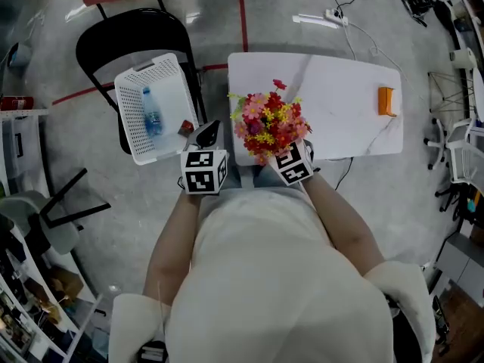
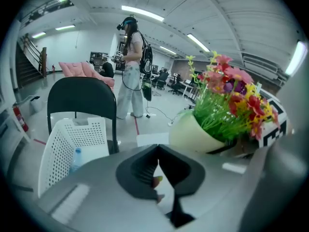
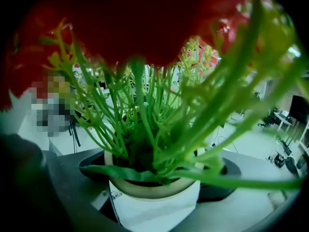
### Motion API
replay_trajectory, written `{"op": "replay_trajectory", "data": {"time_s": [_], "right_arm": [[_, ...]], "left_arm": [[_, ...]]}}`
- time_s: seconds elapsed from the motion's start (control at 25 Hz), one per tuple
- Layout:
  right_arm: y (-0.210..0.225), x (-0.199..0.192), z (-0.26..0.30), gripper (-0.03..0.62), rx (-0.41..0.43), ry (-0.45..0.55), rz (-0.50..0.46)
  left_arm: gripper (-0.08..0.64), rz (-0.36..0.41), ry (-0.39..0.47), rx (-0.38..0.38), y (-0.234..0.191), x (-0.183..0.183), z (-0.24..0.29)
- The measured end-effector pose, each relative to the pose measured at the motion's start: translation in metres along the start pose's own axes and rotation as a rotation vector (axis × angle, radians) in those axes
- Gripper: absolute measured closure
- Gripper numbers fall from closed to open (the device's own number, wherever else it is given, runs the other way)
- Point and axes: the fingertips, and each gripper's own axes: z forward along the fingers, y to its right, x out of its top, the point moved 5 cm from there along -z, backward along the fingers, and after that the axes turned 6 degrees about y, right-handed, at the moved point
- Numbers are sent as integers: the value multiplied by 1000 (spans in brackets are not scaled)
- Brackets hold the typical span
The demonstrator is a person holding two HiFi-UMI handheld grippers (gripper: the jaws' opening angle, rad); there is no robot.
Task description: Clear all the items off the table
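Head view shows a white perforated basket (image 1: pixel 170 89) resting on the seat of a black folding chair (image 1: pixel 128 32), just left of the white table (image 1: pixel 333 104). Inside the basket lie a clear water bottle (image 1: pixel 152 113) with a blue label and, near its right wall, a small red item (image 1: pixel 185 127) too small to make out. The left gripper (image 1: pixel 208 133) hangs beside the basket's near right corner. In the left gripper view its black jaws meet in a thin line with nothing clamped between them. The right gripper (image 1: pixel 291 157) is at the near left edge of the table, its front hidden under a bunch of red, pink and yellow flowers (image 1: pixel 270 125). In the right gripper view the dark jaws stand on either side of a cream flower pot (image 3: pixel 154 209) and press against its wall just under the rim, with green stems filling the frame above. Whether the pot's base touches the tabletop cannot be told. The left gripper view shows the same pot tilted, just to that gripper's right. On the far right part of the table, well apart from the flowers, sits a small orange object (image 1: pixel 386 101). Beyond the table a white power strip (image 1: pixel 333 15) and cables lie on the grey floor, and a person (image 2: pixel 130 66) stands behind the chair in the left gripper view.
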Motion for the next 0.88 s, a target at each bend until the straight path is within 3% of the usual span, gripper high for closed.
{"op": "replay_trajectory", "data": {"time_s": [0.88], "right_arm": [[-105,62,94,75,251,19,-140]], "left_arm": [[551,-177,37,209,-112,-33,-64]]}}
